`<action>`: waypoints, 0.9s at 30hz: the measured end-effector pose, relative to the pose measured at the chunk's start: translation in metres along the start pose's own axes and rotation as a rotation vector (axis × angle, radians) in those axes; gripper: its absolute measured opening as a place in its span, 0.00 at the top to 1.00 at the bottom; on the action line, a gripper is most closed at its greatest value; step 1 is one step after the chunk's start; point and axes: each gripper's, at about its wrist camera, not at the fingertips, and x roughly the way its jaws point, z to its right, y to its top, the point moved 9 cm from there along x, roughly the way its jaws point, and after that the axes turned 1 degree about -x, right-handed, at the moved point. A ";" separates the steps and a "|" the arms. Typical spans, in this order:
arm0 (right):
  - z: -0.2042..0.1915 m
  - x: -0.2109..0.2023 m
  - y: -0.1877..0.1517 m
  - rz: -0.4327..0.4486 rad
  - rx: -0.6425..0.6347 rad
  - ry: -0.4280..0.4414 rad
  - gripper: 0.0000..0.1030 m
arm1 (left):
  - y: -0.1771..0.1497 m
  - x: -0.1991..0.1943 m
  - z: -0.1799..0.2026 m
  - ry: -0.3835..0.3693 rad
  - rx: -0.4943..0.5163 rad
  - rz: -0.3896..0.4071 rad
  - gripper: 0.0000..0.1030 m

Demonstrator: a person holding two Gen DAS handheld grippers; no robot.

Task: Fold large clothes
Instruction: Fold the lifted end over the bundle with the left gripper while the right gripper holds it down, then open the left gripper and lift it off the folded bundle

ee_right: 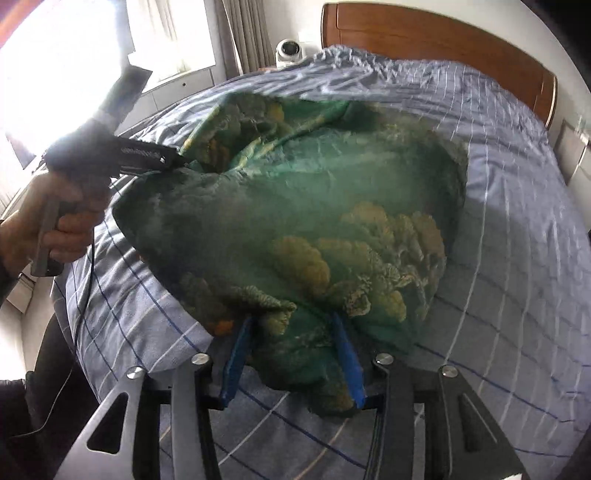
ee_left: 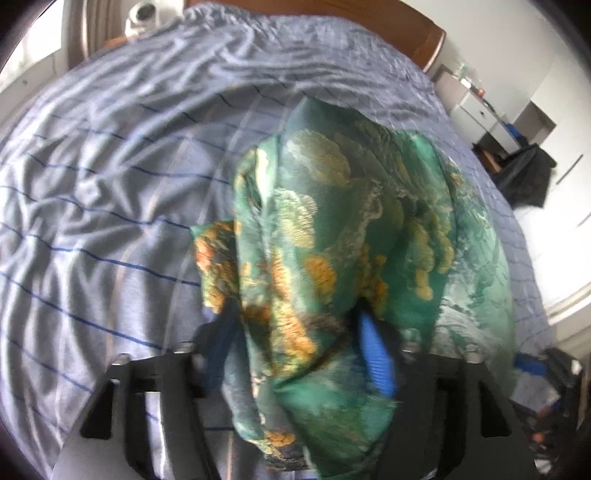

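Draping over the bed (ee_right: pixel 517 221), green garment (ee_right: pixel 295 206) lies between both grippers' spread fingers (ee_right: pixel 236 354).

green garment (ee_left: pixel 332 240) motion-blurred, left fingers (ee_left: pixel 221 343) partly buried in cloth

Home bedroom: bed (ee_right: pixel 517 229) w/ striped sheet, wooden headboard (ee_right: pixel 424 33) (curtains (ee_right: pixel 243 33) by window).
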 end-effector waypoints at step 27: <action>0.081 -0.143 -0.044 0.343 0.149 -0.160 0.19 | -0.077 -0.105 -0.036 0.170 -0.021 0.094 0.01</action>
